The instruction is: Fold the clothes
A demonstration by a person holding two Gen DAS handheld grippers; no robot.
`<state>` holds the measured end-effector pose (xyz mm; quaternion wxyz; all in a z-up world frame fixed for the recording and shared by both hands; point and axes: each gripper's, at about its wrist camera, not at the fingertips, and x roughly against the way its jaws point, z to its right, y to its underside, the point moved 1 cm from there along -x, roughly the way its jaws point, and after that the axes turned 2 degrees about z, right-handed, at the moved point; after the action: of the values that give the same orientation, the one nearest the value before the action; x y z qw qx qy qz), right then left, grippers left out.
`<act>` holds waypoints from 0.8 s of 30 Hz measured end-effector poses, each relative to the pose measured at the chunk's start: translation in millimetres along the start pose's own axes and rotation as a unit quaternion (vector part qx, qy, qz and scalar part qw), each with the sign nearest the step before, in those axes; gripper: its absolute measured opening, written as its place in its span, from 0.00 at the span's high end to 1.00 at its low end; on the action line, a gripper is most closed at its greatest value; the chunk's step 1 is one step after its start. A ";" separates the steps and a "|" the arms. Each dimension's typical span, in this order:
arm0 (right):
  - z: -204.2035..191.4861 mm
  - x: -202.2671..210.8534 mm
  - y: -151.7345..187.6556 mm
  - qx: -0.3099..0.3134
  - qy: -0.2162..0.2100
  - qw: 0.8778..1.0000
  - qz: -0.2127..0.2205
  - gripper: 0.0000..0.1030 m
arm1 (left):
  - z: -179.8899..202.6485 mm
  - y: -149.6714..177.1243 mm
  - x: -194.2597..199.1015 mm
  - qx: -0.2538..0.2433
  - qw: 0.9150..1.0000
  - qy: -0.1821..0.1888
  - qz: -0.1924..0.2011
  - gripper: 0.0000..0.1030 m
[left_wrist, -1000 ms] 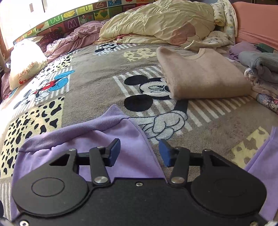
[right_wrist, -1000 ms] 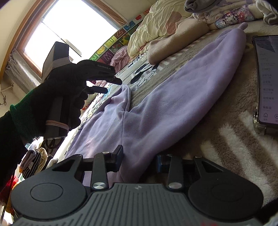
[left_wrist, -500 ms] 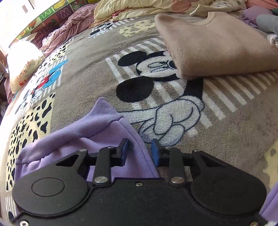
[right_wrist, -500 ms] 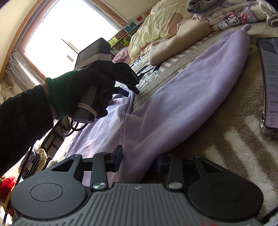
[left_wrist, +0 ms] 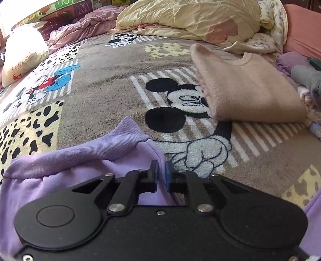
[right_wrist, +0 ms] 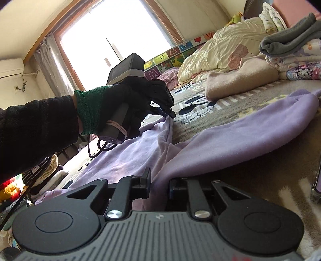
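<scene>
On the bed, over the cartoon blanket (left_wrist: pixel 104 96), your purple top (left_wrist: pixel 66 174) lies spread flat, its ribbed hem bunched just ahead of your left tool (left_wrist: pixel 161 170). That tool's two blue pads are pressed nearly together, pinching the top's edge between them; from the right wrist view you can see the same tool (right_wrist: pixel 169 113) lifting a small peak of purple cloth (right_wrist: pixel 140 148) off the blanket, held by your gloved left hand (right_wrist: pixel 120 106).

Your right tool (right_wrist: pixel 159 183) sits low at the near edge of the top, where the sleeve runs away to the right. Its fingers stand a little apart with a fold of purple cloth bunched between them; the cloth touches the left finger, but you cannot tell whether they grip it.

Beyond the top, well apart from both tools, a folded tan sweater (left_wrist: pixel 248 90) rests on the blanket. Behind it lie a cream quilt (left_wrist: pixel 190 18) and, to the right, a pile of clothes topped by a grey piece (right_wrist: pixel 289 40). A phone (right_wrist: pixel 317 180) lies at the far right, near your right tool.
</scene>
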<state>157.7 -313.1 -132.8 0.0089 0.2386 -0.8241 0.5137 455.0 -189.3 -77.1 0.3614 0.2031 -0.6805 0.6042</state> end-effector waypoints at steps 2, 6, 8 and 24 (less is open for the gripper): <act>-11.1 0.3 0.2 0.032 -0.007 0.999 0.003 0.82 | -16.0 -0.2 8.3 0.023 0.999 0.022 0.011 0.94; -37.0 2.3 3.6 0.101 -0.024 0.995 0.004 0.82 | -39.7 2.7 18.6 0.042 0.998 0.037 0.023 0.94; -49.0 1.6 6.7 0.132 -0.034 0.991 0.001 0.82 | -53.3 5.8 20.9 0.057 0.997 0.048 0.028 0.94; -89.7 -21.0 33.1 0.200 -0.074 0.973 -0.084 0.82 | -120.5 50.6 7.6 0.117 0.989 0.077 0.046 0.94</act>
<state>142.3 -216.7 -123.8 -0.0572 0.3415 -0.6798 0.6466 443.7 -61.8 -104.6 0.3585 0.1657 -0.5838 0.7094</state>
